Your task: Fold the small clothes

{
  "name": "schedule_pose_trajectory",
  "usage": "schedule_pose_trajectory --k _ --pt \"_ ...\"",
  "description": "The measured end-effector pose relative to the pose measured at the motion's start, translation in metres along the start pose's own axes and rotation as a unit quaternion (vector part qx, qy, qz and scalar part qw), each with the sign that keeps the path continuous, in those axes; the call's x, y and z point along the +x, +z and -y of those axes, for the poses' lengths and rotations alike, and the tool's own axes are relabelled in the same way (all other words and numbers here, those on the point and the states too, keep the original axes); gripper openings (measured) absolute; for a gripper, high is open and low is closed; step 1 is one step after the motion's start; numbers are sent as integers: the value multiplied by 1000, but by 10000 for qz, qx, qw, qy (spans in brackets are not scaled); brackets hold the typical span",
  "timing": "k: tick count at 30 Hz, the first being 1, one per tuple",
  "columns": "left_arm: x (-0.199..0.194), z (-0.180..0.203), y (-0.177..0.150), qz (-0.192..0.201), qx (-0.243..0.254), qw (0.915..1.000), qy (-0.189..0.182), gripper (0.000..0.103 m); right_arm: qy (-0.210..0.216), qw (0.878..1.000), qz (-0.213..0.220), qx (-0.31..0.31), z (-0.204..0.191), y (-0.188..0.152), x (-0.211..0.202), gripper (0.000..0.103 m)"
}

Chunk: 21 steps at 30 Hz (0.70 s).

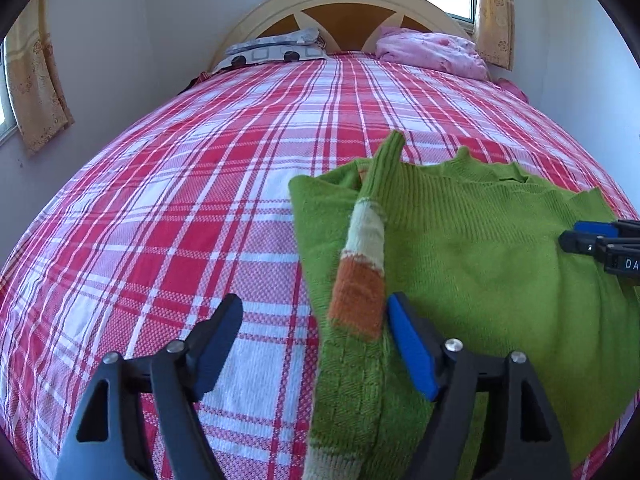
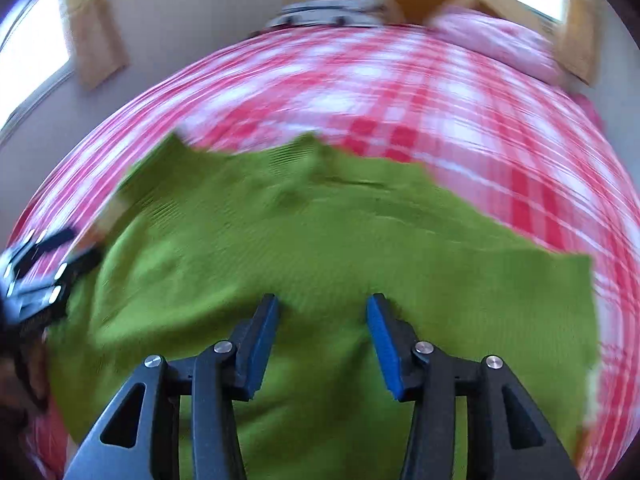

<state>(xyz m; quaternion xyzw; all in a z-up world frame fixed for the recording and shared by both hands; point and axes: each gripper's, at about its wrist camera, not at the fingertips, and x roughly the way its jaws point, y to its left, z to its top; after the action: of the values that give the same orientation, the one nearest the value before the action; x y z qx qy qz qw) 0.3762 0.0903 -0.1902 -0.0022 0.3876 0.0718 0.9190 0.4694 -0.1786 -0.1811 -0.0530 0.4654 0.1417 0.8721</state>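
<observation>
We judge the fold as partly done. The green sweater (image 1: 472, 248) lies flat on the bed (image 1: 160, 208), right of centre, with its striped sleeve (image 1: 366, 256) already laid across the body along the left edge. The other side and the final fold appear to remain.

Our left gripper (image 1: 314, 344) sits low over the near left edge, fingers spread wide, the sleeve between them but not pinched. Our right gripper (image 2: 322, 336) hangs over the sweater's middle, fingers moderately apart, holding nothing; that view is blurred.
</observation>
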Motion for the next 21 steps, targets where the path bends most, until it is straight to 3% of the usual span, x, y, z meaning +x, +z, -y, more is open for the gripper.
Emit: schedule_pose_trajectory --k 4,7,10,12,14,21 --pt "6 -4 -1 -84 -113 9999 -54 90 -108 9999 -2 -79 13 -8 -4 47" --pt "6 -5 -3 -89 -179 9998 -31 92 -288 9993 69 227 18 -8 -19 47" --pt "4 -3 -4 -42 -119 9999 17 92 -3 9998 211 -21 -5 -11 -32 49" --pt "5 -3 -4 -50 -115 9999 3 92 194 9991 -17 -382 -32 -21 -25 49" --pt "6 -4 -4 -57 -125 9999 -25 93 33 9984 -53 -565 -43 -28 -15 49" --pt "9 -5 -4 -108 -159 9998 -101 96 -151 9995 247 124 -13 -17 -3 51"
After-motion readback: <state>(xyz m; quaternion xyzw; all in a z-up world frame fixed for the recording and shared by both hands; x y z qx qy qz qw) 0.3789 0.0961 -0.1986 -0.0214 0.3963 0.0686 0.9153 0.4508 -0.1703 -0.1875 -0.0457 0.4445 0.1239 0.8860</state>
